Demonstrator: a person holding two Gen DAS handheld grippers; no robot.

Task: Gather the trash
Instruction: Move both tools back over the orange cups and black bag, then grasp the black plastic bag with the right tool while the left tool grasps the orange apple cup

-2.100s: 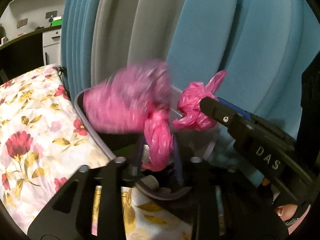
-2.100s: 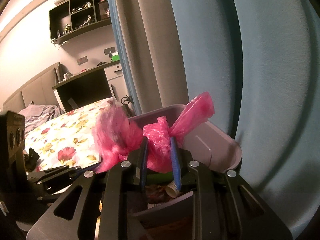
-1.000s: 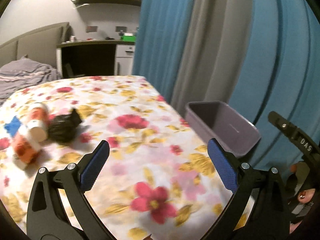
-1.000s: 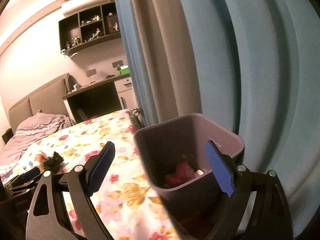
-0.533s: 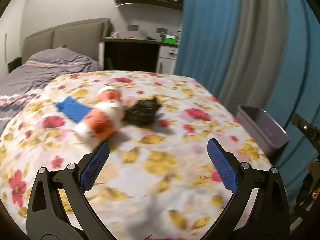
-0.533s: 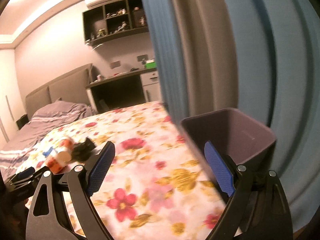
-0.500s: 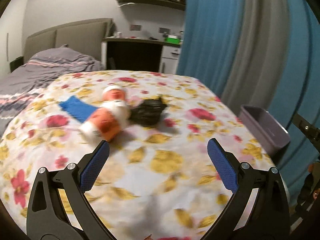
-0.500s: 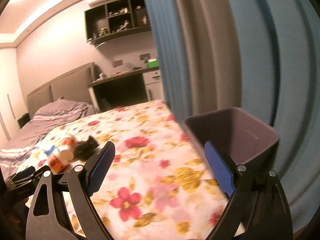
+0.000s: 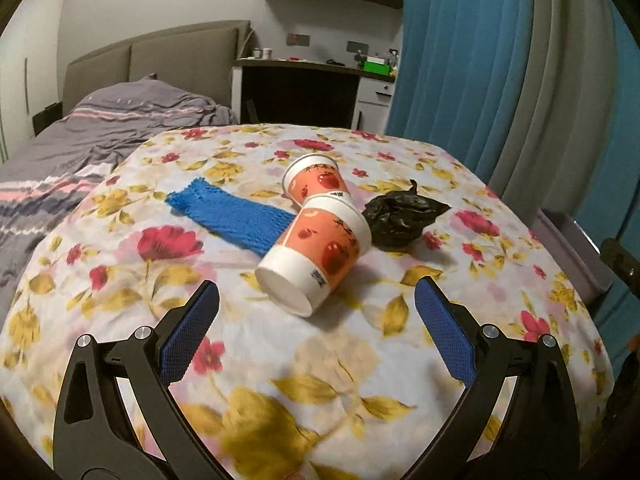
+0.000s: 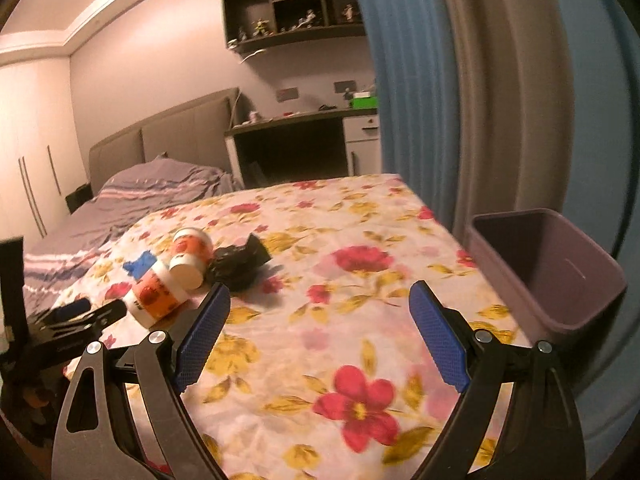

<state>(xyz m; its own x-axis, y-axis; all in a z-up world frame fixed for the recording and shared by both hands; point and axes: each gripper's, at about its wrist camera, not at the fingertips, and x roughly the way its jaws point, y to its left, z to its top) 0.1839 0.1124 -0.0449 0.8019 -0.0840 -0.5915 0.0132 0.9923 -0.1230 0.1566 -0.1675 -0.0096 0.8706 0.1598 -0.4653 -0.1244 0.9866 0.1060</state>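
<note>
Two orange paper cups lie on their sides on the floral cloth: a near one [image 9: 316, 252] and a far one [image 9: 316, 178]. A crumpled black bag [image 9: 400, 216] lies right of them and a blue knit cloth [image 9: 232, 216] to the left. My left gripper [image 9: 316, 336] is open and empty, just short of the near cup. My right gripper [image 10: 318, 332] is open and empty over the cloth; cups [image 10: 160, 292] and black bag [image 10: 238, 262] lie ahead on its left. The purple trash bin [image 10: 548, 276] stands at its right.
The floral table [image 9: 120, 300] ends at blue and grey curtains [image 9: 500, 80] on the right, where the bin's rim [image 9: 568, 248] shows. A bed with grey bedding [image 9: 100, 128] and a desk [image 9: 300, 92] lie behind. The left gripper [image 10: 76, 316] shows in the right wrist view.
Both grippers let go of the pink bags into the bin, opened, and swung left away from it. The left gripper has moved close to the cups.
</note>
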